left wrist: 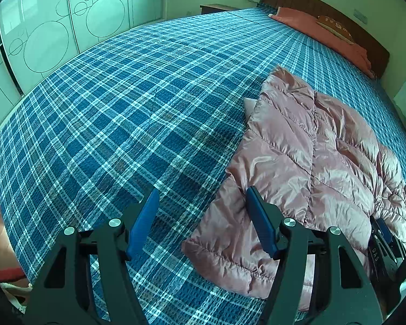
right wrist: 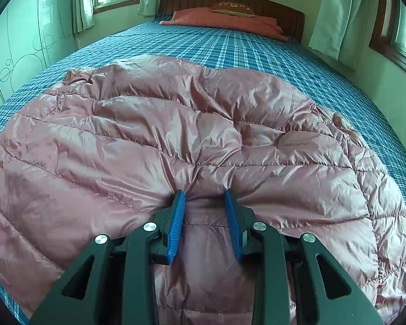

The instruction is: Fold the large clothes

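The padded jacket (right wrist: 203, 140) is shiny dusty pink with stitched quilt lines. The bed cover (left wrist: 116, 124) has a blue and white check pattern. Each tool (right wrist: 204, 197) is black with blue pads (right wrist: 176, 224).

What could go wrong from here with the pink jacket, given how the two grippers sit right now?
1. The right gripper pinches only a small bunch of the slippery pink puffer jacket; a pull could let the fabric slide out.
2. The left gripper is open with one finger over the jacket's edge and the other over the plaid bedspread; closing here might catch the bedspread too, or miss the edge.
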`<state>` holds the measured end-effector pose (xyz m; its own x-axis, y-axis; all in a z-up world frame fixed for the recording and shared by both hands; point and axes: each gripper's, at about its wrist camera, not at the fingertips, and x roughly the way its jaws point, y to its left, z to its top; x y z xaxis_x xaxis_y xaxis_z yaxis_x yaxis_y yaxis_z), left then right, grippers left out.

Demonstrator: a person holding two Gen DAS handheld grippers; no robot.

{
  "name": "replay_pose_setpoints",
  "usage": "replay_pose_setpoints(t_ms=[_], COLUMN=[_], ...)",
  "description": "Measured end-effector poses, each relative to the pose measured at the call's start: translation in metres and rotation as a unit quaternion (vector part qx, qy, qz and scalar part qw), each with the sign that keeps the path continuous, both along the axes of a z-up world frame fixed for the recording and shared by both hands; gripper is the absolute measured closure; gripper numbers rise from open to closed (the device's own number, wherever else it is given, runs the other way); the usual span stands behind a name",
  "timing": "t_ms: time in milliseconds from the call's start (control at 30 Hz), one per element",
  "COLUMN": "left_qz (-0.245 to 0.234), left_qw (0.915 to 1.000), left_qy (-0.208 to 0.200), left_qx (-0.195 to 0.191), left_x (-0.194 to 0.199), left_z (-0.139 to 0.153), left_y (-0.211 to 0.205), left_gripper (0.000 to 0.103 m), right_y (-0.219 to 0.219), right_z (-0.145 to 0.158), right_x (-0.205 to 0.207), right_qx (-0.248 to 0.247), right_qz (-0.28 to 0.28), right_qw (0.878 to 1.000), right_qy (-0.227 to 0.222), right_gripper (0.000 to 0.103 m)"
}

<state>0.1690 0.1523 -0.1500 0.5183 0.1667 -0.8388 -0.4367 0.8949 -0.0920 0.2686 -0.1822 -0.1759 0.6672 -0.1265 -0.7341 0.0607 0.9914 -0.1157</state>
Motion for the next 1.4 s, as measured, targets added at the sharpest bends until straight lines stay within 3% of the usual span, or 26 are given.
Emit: replay_pose_setpoints(t_ms=[233, 433, 667, 867, 1067, 1233, 1400], left_qz=[0.02, 0.007, -0.013, -0.017, -0.049, -0.047, -0.049], left_qw=[0.9996, 0.9934, 0.9856, 0.9653, 0.965, 0.9652, 0.9592], left_qy=[-0.007, -0.015, -0.016, 0.005, -0.006, -0.002, -0.018], left_qx=[-0.02, -0.113, -0.168, -0.261, -0.257, -0.257, -0.278], left_x=[-0.008, -0.009, 0.01, 0.039, 0.043, 0.052, 0.051], left_z=[0.002, -0.003, -0.021, -0.048, -0.043, -0.047, -0.053], left_y=[0.001, 0.002, 0.002, 0.02, 0.005, 0.002, 0.012], left_gripper=[0.037, 0.035, 0.032, 0.024, 0.033, 0.034, 0.034], right_y=[0.0, 0.0, 0.0, 0.001, 0.003, 0.004, 0.005], right_z=[0.0, 0.0, 0.0, 0.0, 0.001, 0.001, 0.001], right_x=[0.0, 0.0, 0.0, 0.0, 0.0, 0.0, 0.001], right_qx=[-0.001, 0.0, 0.0, 0.0, -0.003, -0.003, -0.003], right_qz=[0.0, 0.0, 0.0, -0.001, -0.001, -0.002, -0.002], right_qw=[1.0, 1.0, 1.0, 1.0, 1.0, 1.0, 1.0], right_qy=[0.0, 0.0, -0.001, -0.001, -0.003, -0.004, -0.004], right_gripper=[0.072, 0.072, 0.072, 0.072, 0.072, 0.072, 0.072])
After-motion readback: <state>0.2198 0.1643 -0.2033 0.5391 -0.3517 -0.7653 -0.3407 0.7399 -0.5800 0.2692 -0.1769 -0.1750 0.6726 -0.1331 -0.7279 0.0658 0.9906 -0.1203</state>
